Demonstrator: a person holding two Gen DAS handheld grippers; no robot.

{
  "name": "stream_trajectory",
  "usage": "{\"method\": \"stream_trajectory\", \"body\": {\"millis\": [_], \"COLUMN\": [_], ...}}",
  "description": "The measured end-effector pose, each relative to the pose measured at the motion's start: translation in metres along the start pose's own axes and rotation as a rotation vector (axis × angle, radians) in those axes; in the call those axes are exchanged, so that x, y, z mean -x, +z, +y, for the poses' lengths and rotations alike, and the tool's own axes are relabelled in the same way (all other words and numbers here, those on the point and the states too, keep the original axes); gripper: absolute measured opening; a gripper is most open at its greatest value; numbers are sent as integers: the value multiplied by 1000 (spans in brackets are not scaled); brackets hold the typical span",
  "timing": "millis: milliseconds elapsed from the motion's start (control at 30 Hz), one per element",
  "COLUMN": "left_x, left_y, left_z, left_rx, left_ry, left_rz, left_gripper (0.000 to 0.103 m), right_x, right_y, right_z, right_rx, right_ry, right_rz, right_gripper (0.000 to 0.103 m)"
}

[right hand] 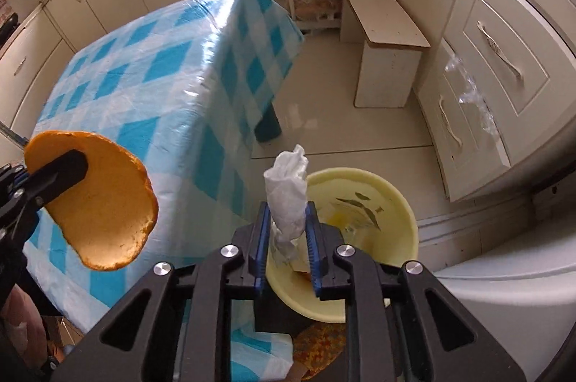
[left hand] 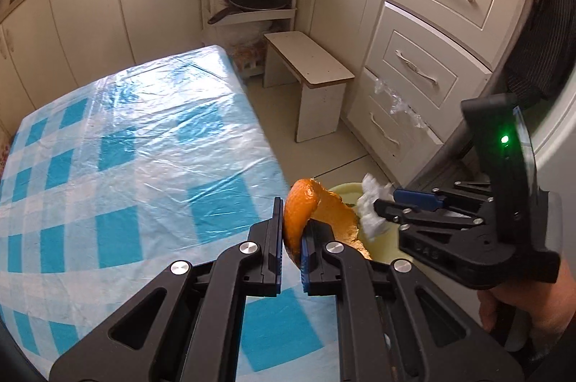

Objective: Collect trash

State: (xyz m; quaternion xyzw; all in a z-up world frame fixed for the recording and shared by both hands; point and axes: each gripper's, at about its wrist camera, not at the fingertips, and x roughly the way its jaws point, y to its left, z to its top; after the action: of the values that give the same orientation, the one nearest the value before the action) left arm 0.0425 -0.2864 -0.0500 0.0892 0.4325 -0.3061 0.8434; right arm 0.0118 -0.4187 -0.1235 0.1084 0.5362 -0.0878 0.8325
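My left gripper (left hand: 293,231) is shut on a piece of orange peel (left hand: 306,202) at the right edge of the table (left hand: 126,148). In the right wrist view the peel (right hand: 104,202) hangs at the left, pinched by the left gripper (right hand: 77,166). My right gripper (right hand: 287,213) hangs over a yellow bowl (right hand: 360,177) below the table's edge. A crumpled white tissue (right hand: 286,187) stands upright between its blue pads, with small gaps beside its lower part, so the jaws stand open around it. The left wrist view shows the right gripper (left hand: 381,207), the tissue (left hand: 370,202) and the bowl's rim (left hand: 338,189).
A blue-checked plastic cloth covers the table. The bowl holds some scraps. A small white stool (right hand: 387,22) stands on the tiled floor by the drawers (right hand: 504,58). A corner shelf (left hand: 252,11) carries a black pan. A person's hand (left hand: 522,303) holds the right gripper.
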Motion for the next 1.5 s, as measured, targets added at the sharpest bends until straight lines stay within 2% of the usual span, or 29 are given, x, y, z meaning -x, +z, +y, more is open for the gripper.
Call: {"method": "stream_trajectory", "body": {"millis": [33, 67, 133, 200, 267, 333, 400, 433, 500, 567, 633, 700, 767, 933, 1033, 1200, 1500], "left_x": [-5, -12, -24, -36, -47, -60, -75, -82, -94, -96, -91, -82, -70, -27, 5, 66, 159], "left_y": [1, 3, 5, 6, 5, 3, 0, -2, -5, -6, -4, -3, -3, -7, -14, -31, -65], "left_z": [-6, -12, -22, -31, -39, -51, -65, -73, -86, -95, -101, -101, -97, -75, -63, -45, -10], "left_rx": [3, 7, 15, 17, 15, 9, -6, -17, -42, -54, -67, -78, -85, -67, -67, -52, -33], "left_ry": [-3, -4, -3, 3, 7, 7, 2, 11, 17, 41, 50, 67, 109, 176, 209, 231, 296], "left_rz": [9, 23, 45, 69, 91, 123, 169, 185, 220, 213, 192, 176, 154, 113, 80, 11, -72], "left_gripper": [7, 7, 7, 7, 7, 8, 8, 11, 24, 48, 54, 60, 72, 82, 86, 90, 95], "right_x": [-5, -9, -6, 14, 38, 63, 81, 88, 97, 102, 102, 103, 109, 126, 146, 168, 210], "right_y": [-2, -2, 1, 5, 7, 5, 4, 4, 8, 10, 16, 18, 19, 12, -3, -47, -115], "right_z": [-6, -13, -27, -47, -63, -76, -82, -83, -84, -82, -81, -83, -82, -78, -65, -31, 25], "right_rx": [-14, -34, -100, -199, -270, -330, -359, -368, -367, -356, -356, -364, -370, -380, -347, -274, -218], "right_ry": [-21, -40, -41, -26, -36, 4, 38, 58, 85, 83, 91, 94, 88, 57, 3, -65, -12], "right_rz": [17, 22, 9, -77, -174, -280, -343, -366, -400, -425, -420, -423, -431, -455, -499, -559, -575], "right_gripper": [44, 51, 51, 53, 61, 66, 67, 68, 70, 75, 75, 75, 76, 82, 93, 95, 96]}}
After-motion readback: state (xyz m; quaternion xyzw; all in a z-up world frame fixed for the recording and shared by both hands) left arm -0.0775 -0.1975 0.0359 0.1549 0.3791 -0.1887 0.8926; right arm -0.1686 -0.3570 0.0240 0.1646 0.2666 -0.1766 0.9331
